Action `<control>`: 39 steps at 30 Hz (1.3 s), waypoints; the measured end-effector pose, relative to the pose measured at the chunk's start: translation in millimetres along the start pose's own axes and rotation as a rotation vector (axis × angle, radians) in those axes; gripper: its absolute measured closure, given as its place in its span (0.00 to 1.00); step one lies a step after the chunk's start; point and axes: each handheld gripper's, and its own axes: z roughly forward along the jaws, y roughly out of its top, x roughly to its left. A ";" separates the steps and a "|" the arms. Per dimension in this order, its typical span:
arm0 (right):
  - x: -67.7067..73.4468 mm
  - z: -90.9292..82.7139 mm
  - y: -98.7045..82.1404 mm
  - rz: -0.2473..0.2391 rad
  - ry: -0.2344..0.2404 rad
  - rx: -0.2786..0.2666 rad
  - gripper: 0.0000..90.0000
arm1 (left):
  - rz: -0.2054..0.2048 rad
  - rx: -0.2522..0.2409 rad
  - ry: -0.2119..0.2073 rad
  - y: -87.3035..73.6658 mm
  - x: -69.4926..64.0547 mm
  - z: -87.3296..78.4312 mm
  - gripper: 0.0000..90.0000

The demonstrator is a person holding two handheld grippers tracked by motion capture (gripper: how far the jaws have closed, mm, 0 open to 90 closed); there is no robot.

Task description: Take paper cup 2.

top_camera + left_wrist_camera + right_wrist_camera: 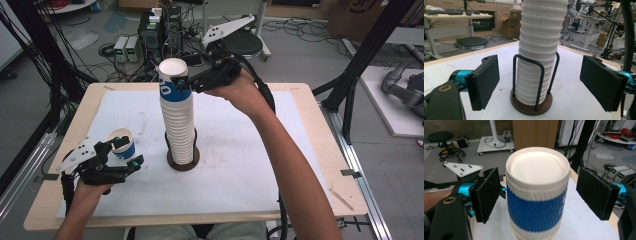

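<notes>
Our right tongs (pixel 537 195) straddle, spread, the top blue-banded white paper cup (pixel 537 202); next, pinch and lift. Left tongs (pixel 539 82) spread, empty.

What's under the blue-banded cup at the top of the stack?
Beneath the blue-banded cup is a tall stack of nested white cups, standing in a wire holder on a round brown base. The cups' insides are hidden.

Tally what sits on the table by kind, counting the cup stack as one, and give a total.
Cup stack: 1
Cup holder: 1
Loose cup: 1
Total: 3
</notes>
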 end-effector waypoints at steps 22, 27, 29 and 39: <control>0.1 -0.2 14.8 -0.014 0.018 -0.043 0.35 | 0.000 -0.002 -0.018 1.5 -0.6 0.0 0.18; 3.0 -12.1 24.5 -0.017 0.009 -0.098 0.35 | 0.003 -0.004 -0.028 2.1 -1.6 0.6 0.18; 4.7 -16.2 27.6 -0.020 0.006 -0.115 0.35 | 0.004 -0.002 -0.031 2.1 -2.1 0.7 0.18; 11.6 -42.5 37.8 -0.046 -0.020 -0.204 0.35 | 0.009 -0.005 -0.048 3.4 -3.9 0.5 0.18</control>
